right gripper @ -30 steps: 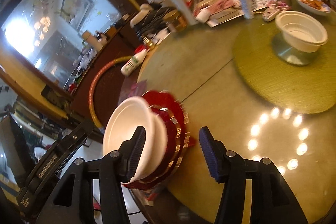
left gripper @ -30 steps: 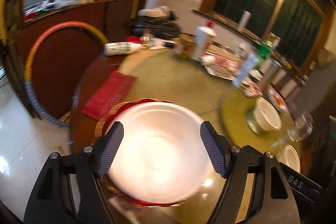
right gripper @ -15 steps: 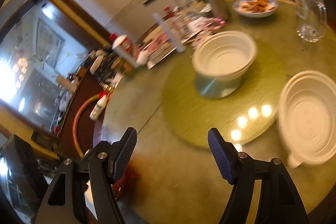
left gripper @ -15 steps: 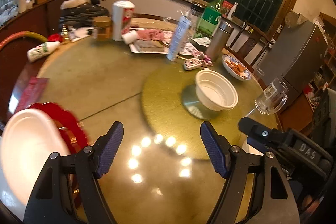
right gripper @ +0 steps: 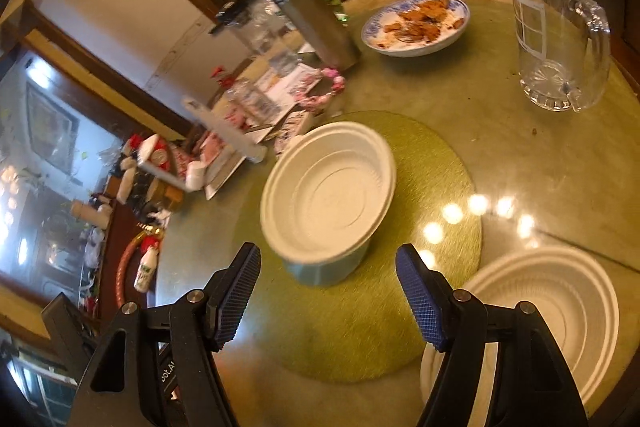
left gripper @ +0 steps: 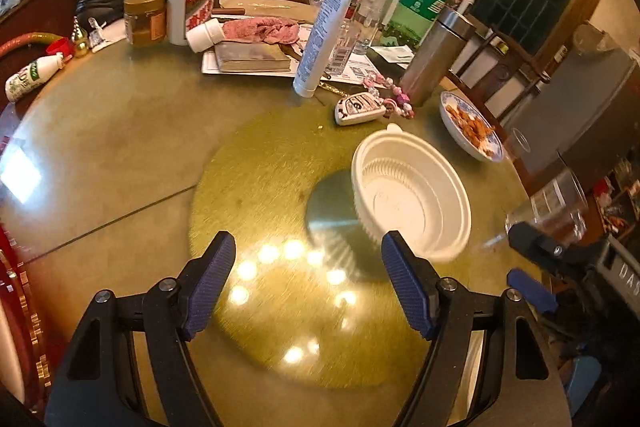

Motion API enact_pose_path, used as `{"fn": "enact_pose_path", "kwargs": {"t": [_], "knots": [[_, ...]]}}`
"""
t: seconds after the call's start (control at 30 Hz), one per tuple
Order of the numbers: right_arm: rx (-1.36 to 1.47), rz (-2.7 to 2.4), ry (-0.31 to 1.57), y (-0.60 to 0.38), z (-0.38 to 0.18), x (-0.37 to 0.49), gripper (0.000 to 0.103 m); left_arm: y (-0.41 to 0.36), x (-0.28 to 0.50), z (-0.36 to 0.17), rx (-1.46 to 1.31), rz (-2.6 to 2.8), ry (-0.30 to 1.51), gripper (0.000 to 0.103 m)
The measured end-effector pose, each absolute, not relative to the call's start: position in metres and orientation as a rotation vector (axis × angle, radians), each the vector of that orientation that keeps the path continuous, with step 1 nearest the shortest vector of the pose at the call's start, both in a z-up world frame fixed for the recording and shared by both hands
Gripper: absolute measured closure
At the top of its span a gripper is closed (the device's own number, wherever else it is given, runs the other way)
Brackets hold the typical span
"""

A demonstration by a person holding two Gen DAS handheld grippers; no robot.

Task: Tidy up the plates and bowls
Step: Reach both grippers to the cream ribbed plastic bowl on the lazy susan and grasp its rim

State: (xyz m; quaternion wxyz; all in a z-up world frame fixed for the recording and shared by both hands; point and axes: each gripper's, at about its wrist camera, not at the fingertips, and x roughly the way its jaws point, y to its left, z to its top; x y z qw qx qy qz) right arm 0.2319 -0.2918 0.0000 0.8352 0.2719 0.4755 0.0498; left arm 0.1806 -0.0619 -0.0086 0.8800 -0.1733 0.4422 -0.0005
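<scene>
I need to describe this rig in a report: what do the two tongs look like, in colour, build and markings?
Both the left tongs and the right tongs are matte black plastic frames with triangular cut-outs and silver screws at the joints. Each finger ends in a blue pad with a fine gridded texture. White lettering shows on the other tool's body in each view, too partial to read. No cables or sleeves show.

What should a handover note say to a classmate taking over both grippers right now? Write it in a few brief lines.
Left gripper: open, empty, above the green turntable.
Right gripper: open, empty, pointed at the white bowl.
That white bowl sits on the metal hub at the turntable's centre. A second white bowl lies on the table at the right gripper's right side. A blue-rimmed plate holding food scraps stands at the far edge.
Done: nothing visibly gathered in these views.
Left: collect both bowls, probably the centre one first.
</scene>
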Motion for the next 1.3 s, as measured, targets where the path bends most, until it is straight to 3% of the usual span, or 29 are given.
{"fn": "enact_pose_path", "kwargs": {"t": [0.33,0.7,0.77,0.87,0.9,0.93,1.0,1.3], "knots": [[0.551,0.022,1.085,-0.298,-0.037,0.279,0.046,-0.084,0.223,-0.032,-0.359,0.053,0.939,0.028],[0.528,-0.013,1.123,-0.294,-0.056,0.291,0.055,-0.098,0.235,-0.052,-0.317,0.069,0.959,0.028],[0.522,-0.021,1.14,-0.292,-0.06,0.293,0.062,-0.1,0.236,-0.053,-0.301,0.071,0.96,0.028],[0.507,-0.013,1.17,-0.287,-0.065,0.294,0.081,-0.102,0.235,-0.054,-0.278,0.064,0.962,0.039],[0.501,-0.01,1.171,-0.284,-0.065,0.294,0.088,-0.104,0.234,-0.053,-0.257,0.055,0.959,0.051],[0.498,-0.002,1.167,-0.282,-0.064,0.292,0.089,-0.106,0.234,-0.052,-0.234,0.044,0.957,0.059],[0.497,0.016,1.154,-0.277,-0.06,0.286,0.092,-0.112,0.23,-0.048,-0.165,0.03,0.953,0.09],[0.571,0.081,1.029,-0.26,-0.045,0.223,0.094,-0.091,0.183,-0.037,-0.138,0.047,0.888,0.09]]}}
